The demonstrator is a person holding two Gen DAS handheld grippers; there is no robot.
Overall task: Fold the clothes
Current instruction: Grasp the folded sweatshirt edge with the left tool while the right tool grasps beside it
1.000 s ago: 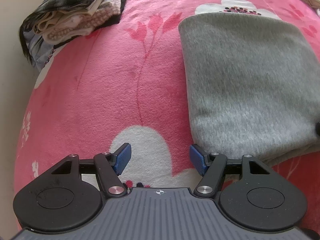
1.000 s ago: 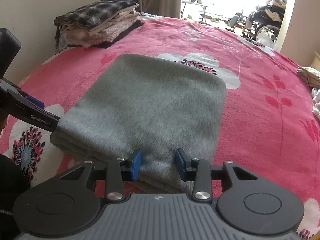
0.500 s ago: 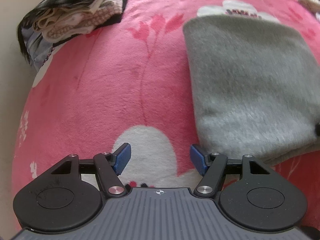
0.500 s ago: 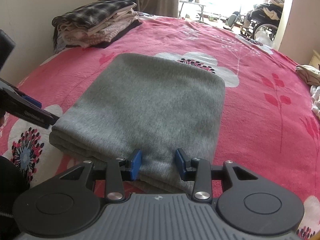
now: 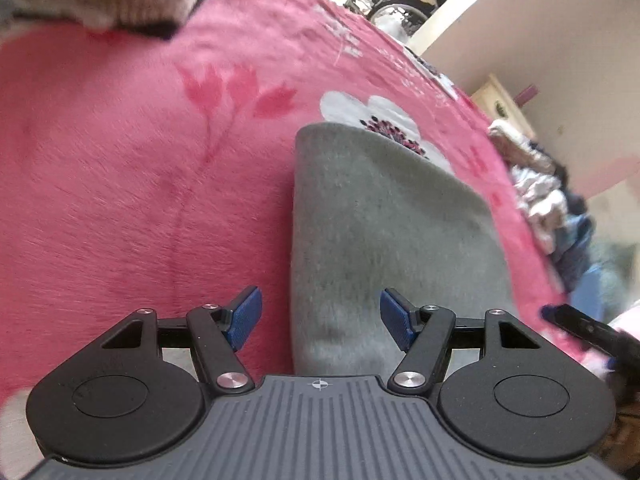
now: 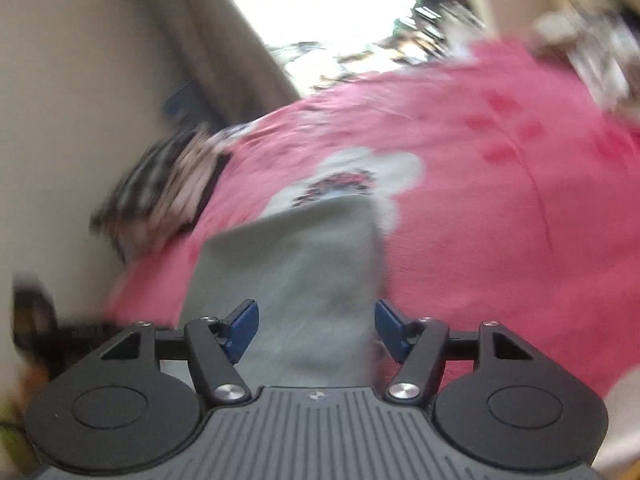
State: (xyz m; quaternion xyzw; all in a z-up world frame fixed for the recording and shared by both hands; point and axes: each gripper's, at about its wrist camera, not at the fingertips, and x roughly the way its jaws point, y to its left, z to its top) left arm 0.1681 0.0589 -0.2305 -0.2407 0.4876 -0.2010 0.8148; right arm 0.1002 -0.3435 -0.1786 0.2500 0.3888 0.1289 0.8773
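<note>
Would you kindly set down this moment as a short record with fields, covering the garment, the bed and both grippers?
surface: pink floral blanket
garment: grey folded garment, lying flat on the blanket
left gripper: open, at the garment's near edge, holding nothing
right gripper: open, garment's near end between the fingers, not clamped
other clothes: folded stack by the wall; loose pile at the bed's far side
image quality: right wrist view is motion-blurred

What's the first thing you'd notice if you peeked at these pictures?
The bright pink flowered blanket fills nearly everything. A folded grey garment lies on it, straight ahead of both open grippers, the left gripper and the right gripper. A blurry stack of folded clothes sits by the wall at the blanket's far left.
</note>
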